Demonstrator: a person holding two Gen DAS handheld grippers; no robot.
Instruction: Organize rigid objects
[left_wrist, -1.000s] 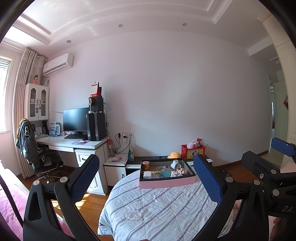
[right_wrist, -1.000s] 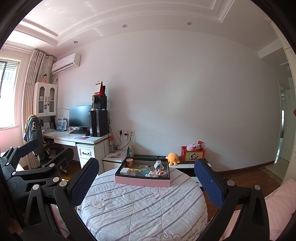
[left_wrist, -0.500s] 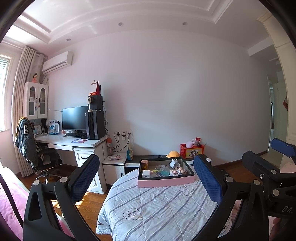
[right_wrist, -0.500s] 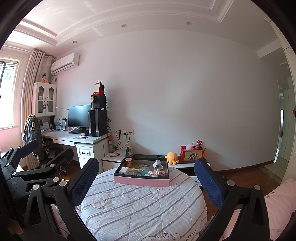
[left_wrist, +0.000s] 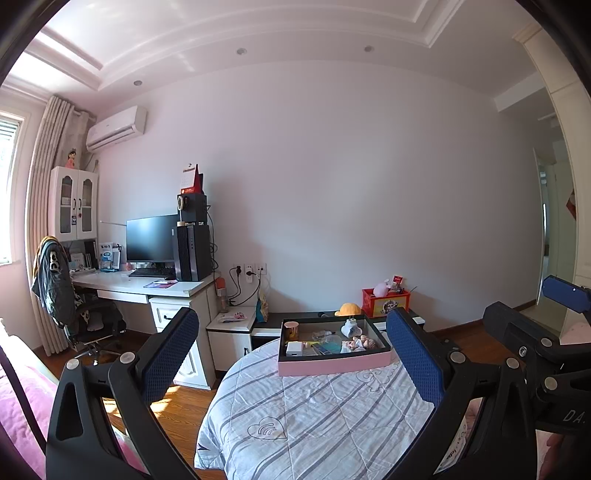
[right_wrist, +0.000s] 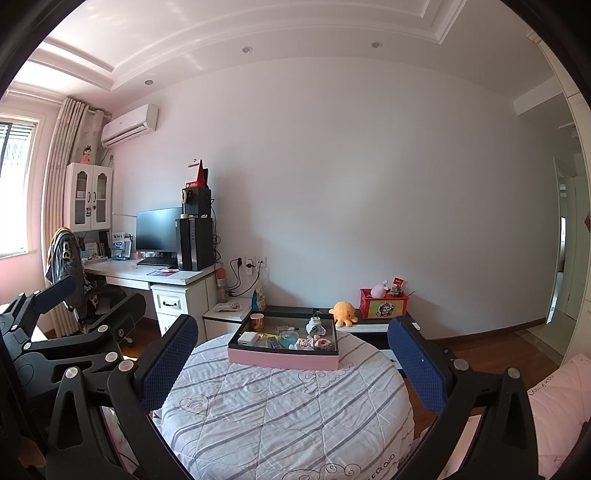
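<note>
A pink tray (left_wrist: 334, 363) of small toys sits at the centre of the frame, on the far edge of the round striped bed (left_wrist: 314, 410). Both the left gripper (left_wrist: 291, 354) and right gripper (right_wrist: 291, 354) hover well short of it, fingers spread wide, holding nothing.

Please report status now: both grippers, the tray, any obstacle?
Left gripper open, empty. Right gripper open, empty. Pink tray of small items on round bed, untouched, ahead of both. No obstacle seen.
</note>
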